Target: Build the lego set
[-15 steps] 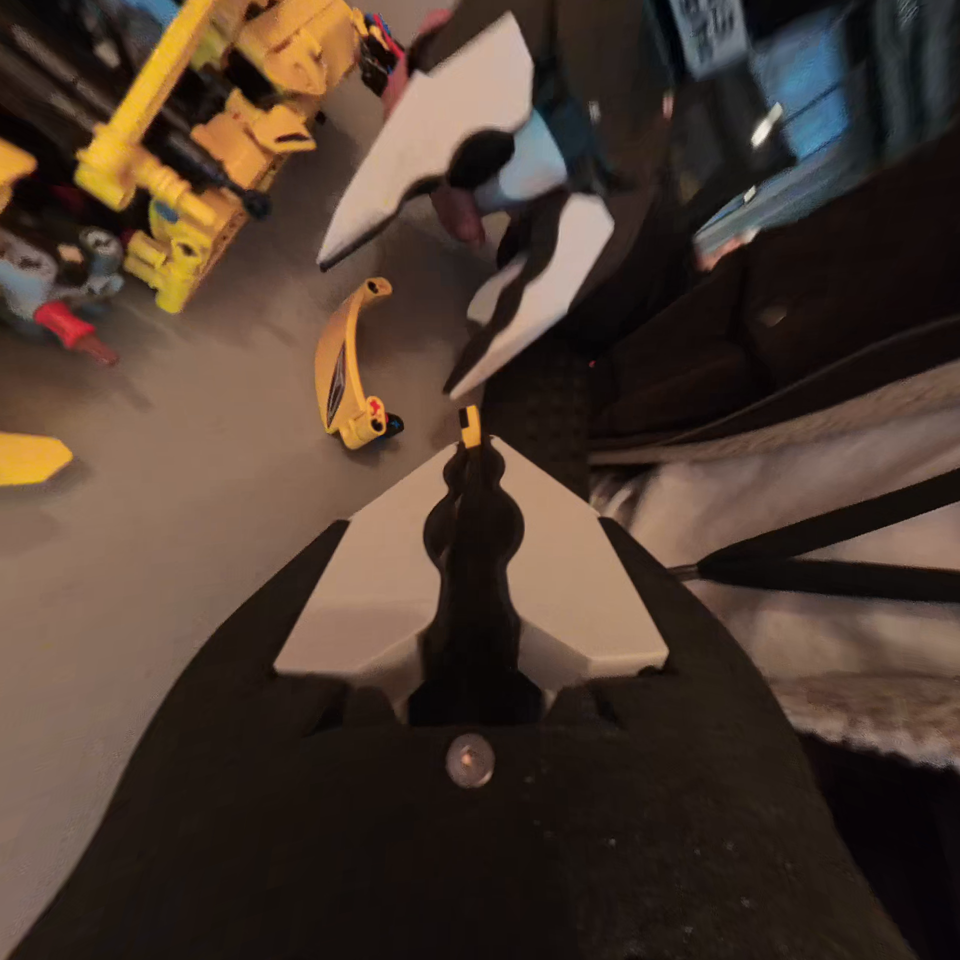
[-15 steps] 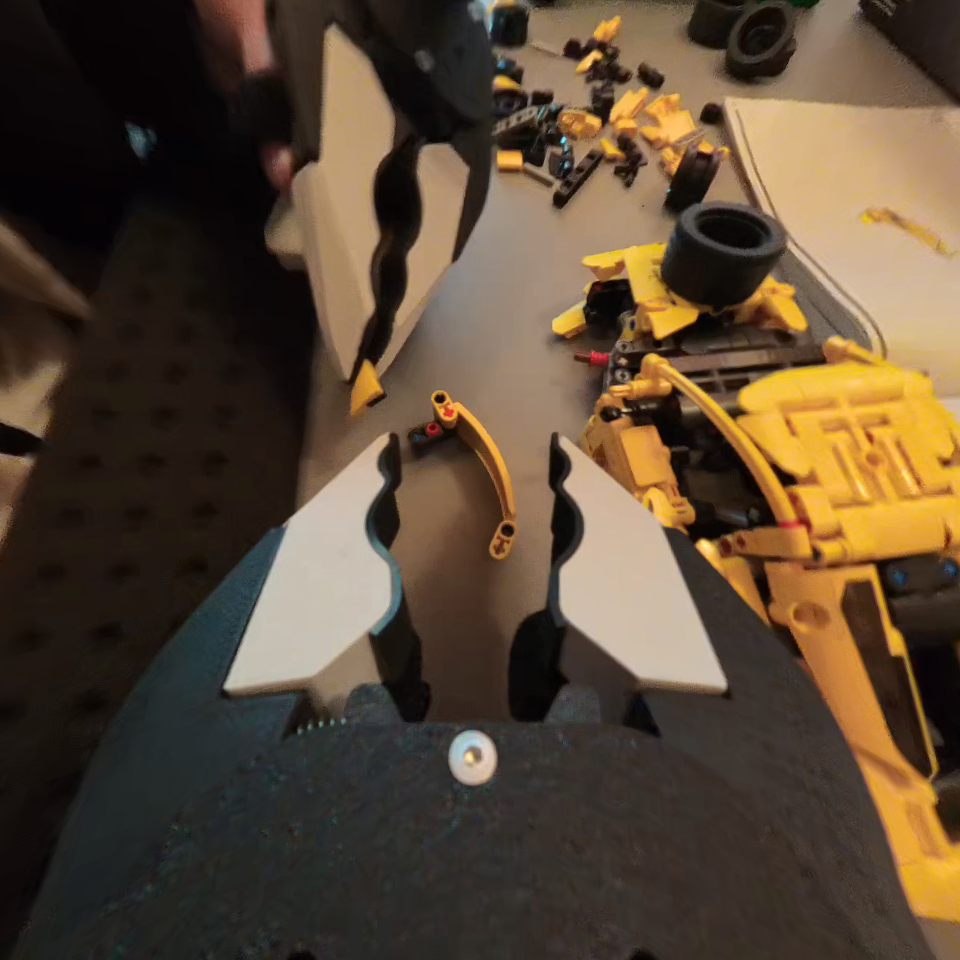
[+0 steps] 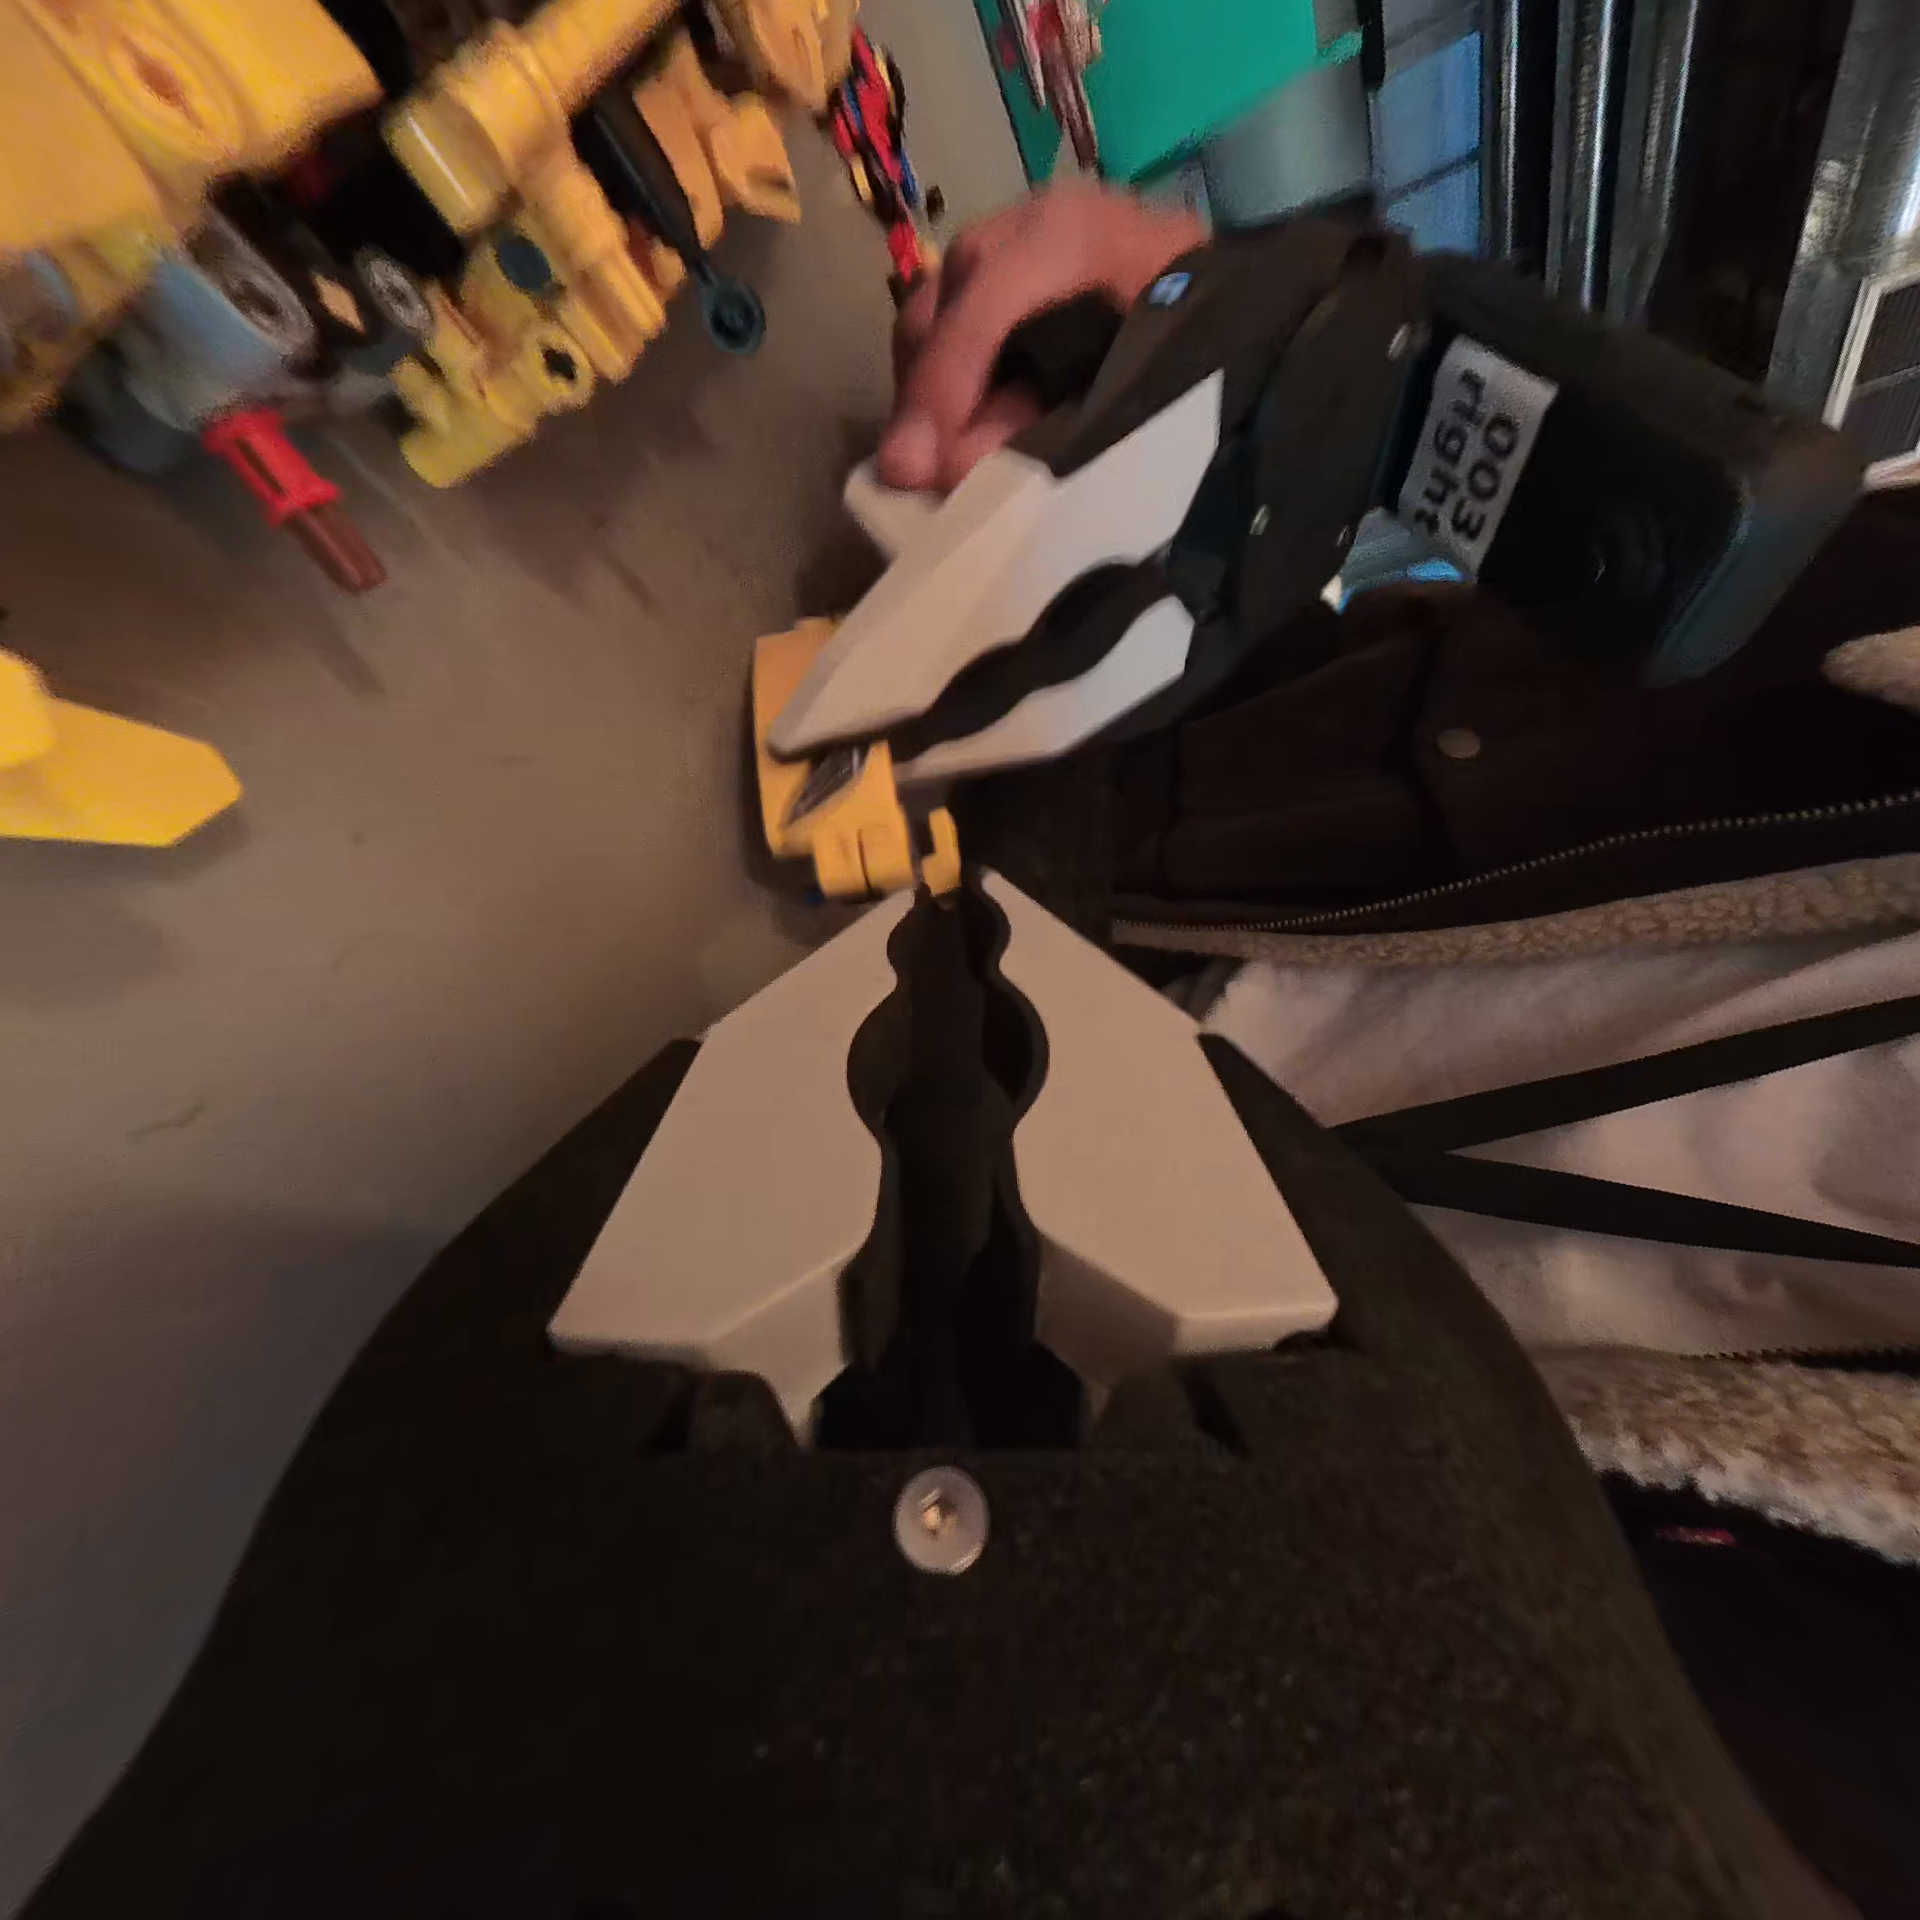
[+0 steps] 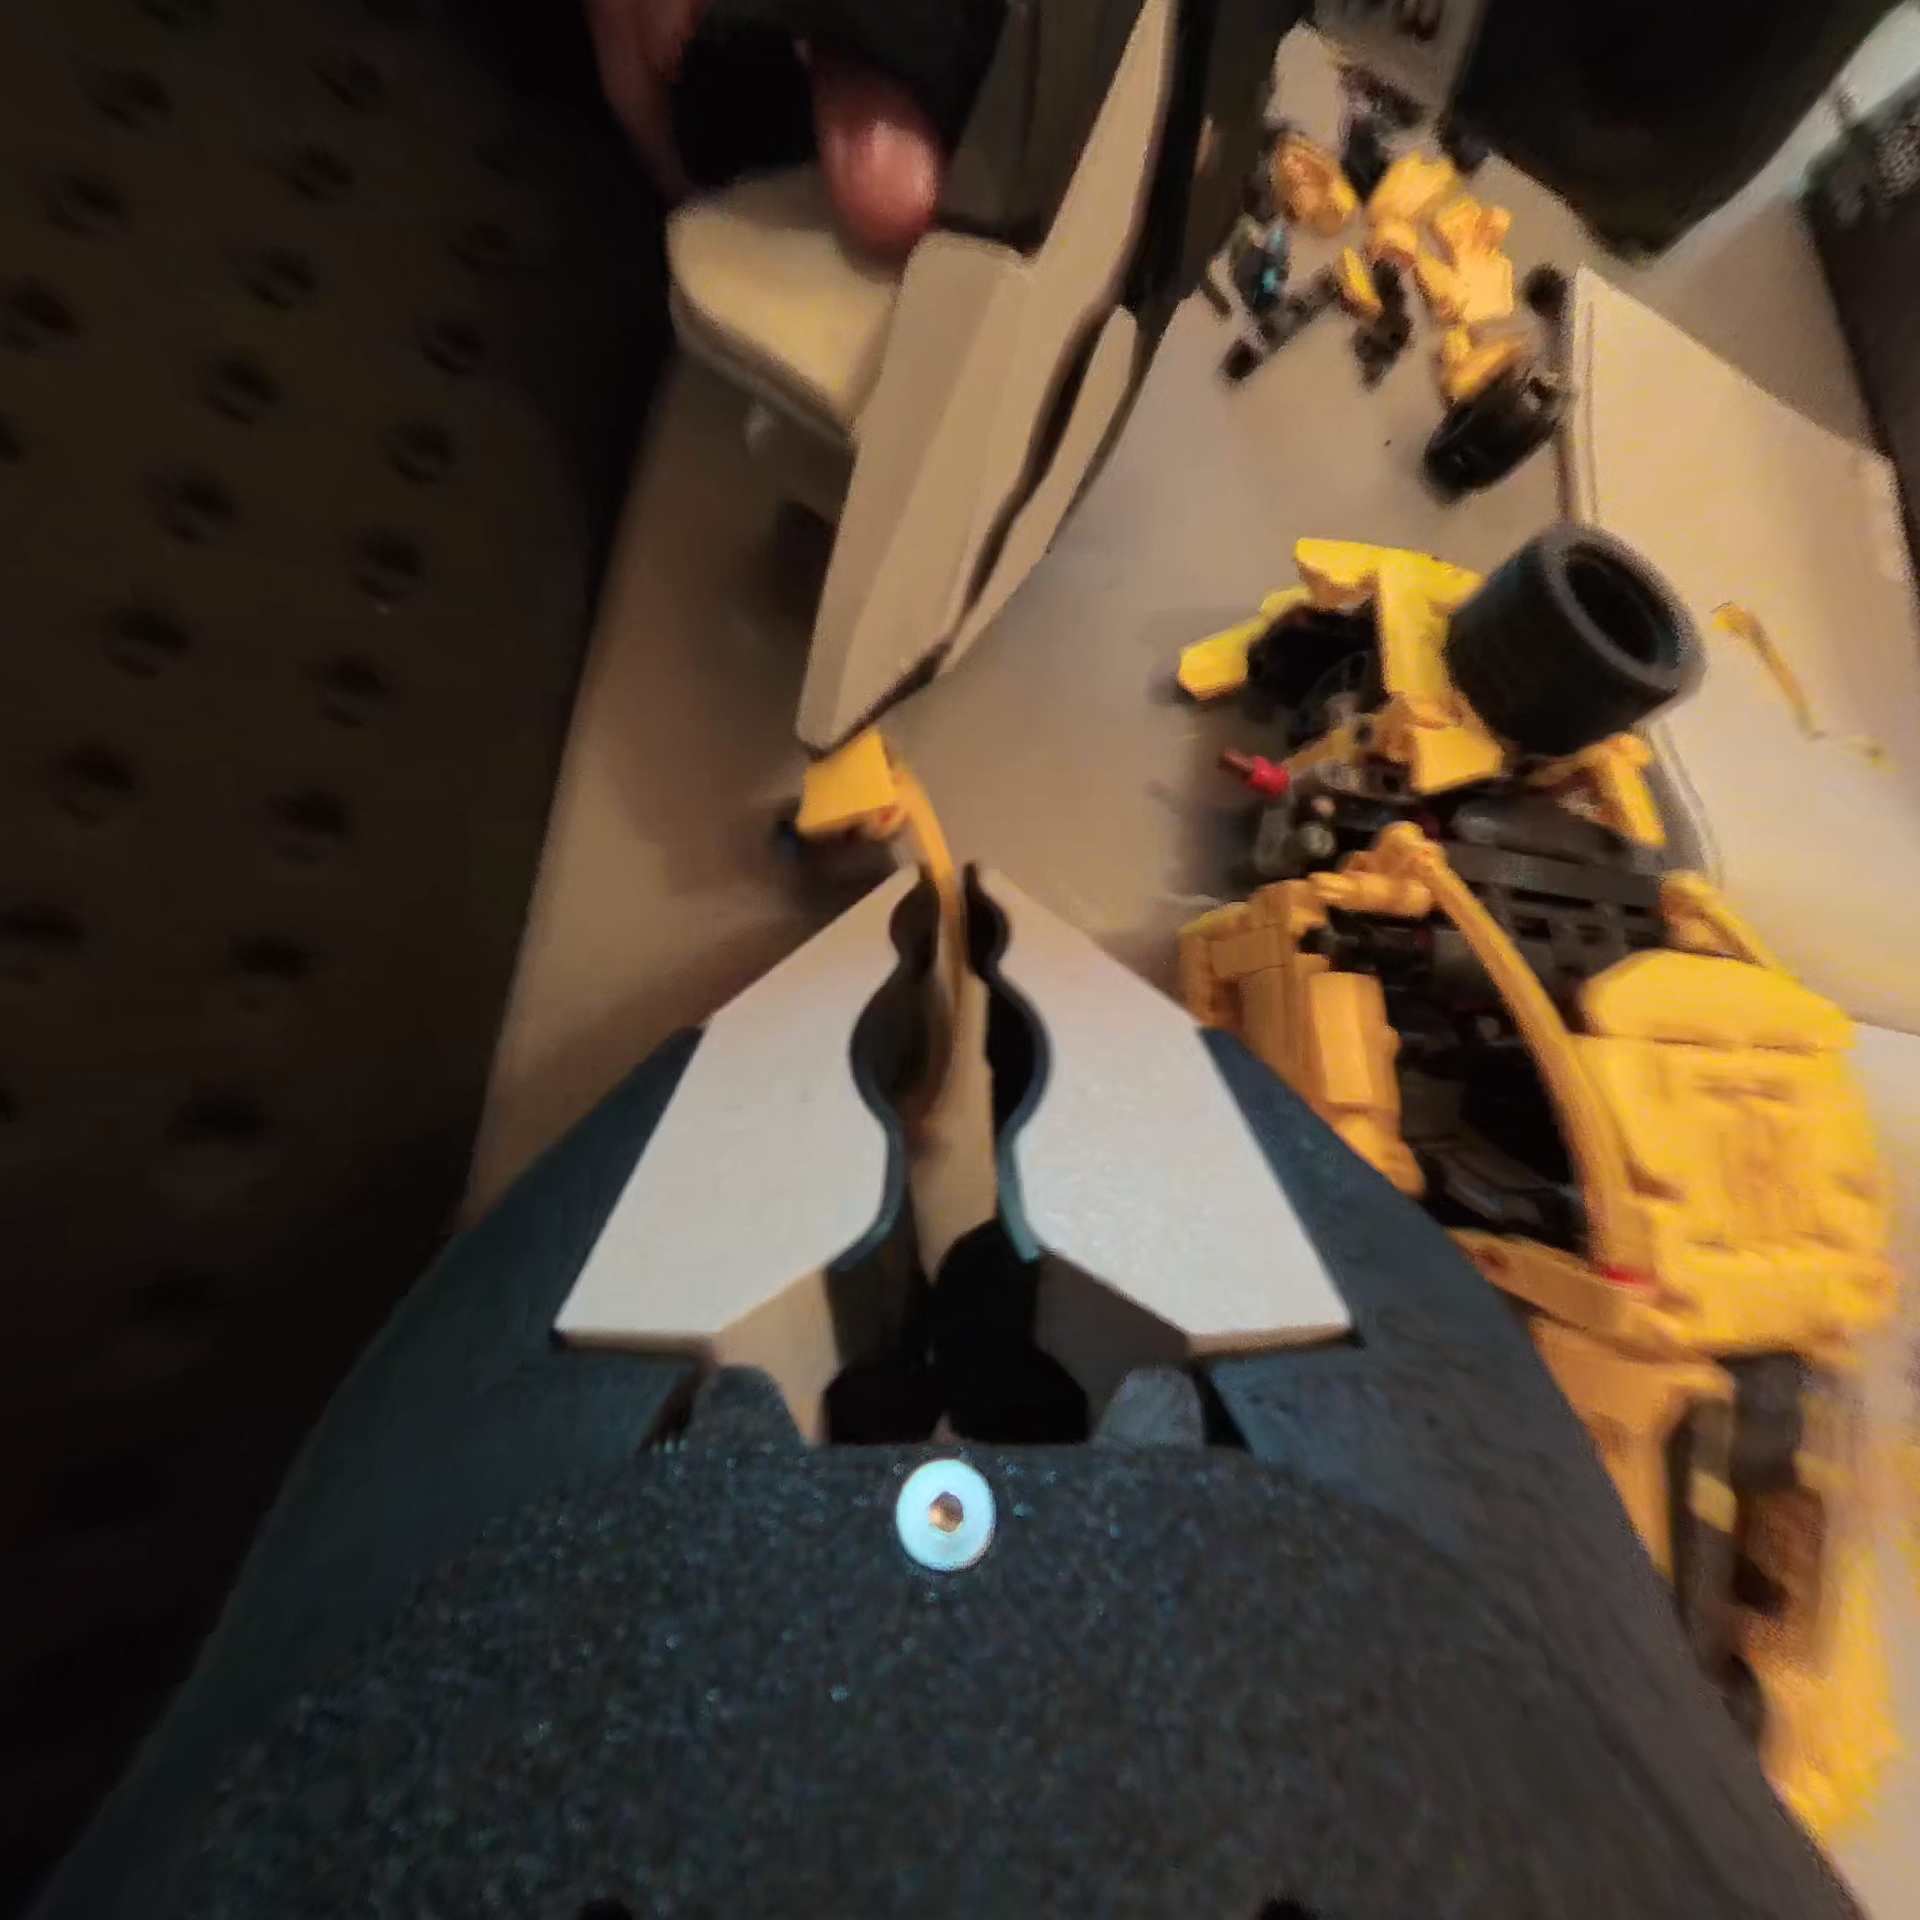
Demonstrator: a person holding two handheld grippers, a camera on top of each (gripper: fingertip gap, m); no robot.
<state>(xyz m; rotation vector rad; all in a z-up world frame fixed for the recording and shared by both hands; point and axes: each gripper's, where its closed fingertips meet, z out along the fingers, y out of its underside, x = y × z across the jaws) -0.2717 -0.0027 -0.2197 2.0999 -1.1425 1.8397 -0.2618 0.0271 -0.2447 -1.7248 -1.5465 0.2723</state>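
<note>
Yellow panel (image 3: 99, 784): flat, pointed, lying at the far left of the left wrist view on the grey desk (image 3: 436, 935), apart from the rest

Model (image 4: 1621, 1081): part-built, yellow shell over black framework, standing on the desk; a red pin (image 3: 281, 488) sticks out of its side; a black tyre (image 4: 1574, 639) rests on its far end. Blurred in both views

Loose parts (image 4: 1392, 249): small yellow and black pieces scattered at the far side of the desk, too blurred to sort

Arch (image 3: 821, 774): curved yellow piece with a dark sticker on its face and a blocky connector end; near the desk's front edge, whether it touches the surface cannot be told

Left gripper (image 3: 940, 899): closed on a clip (image 3: 943, 847), small and yellow, at its very tips; the clip sits against the arch's connector end

Right gripper (image 4: 945, 883): closed on the arch, the thin yellow curve running between its fingers in the right wrist view

Hand (image 3: 997, 332): wrapped round the right gripper's handle

Jacket (image 3: 1455, 790): dark with a pale fleece lining and a zip, at the right of the left wrist view

Change from half a second ago: the right gripper was open with the arch lying free on the desk ahead of it; it now clamps the arch. The left gripper's clip was clear of the arch; the two now meet
</note>
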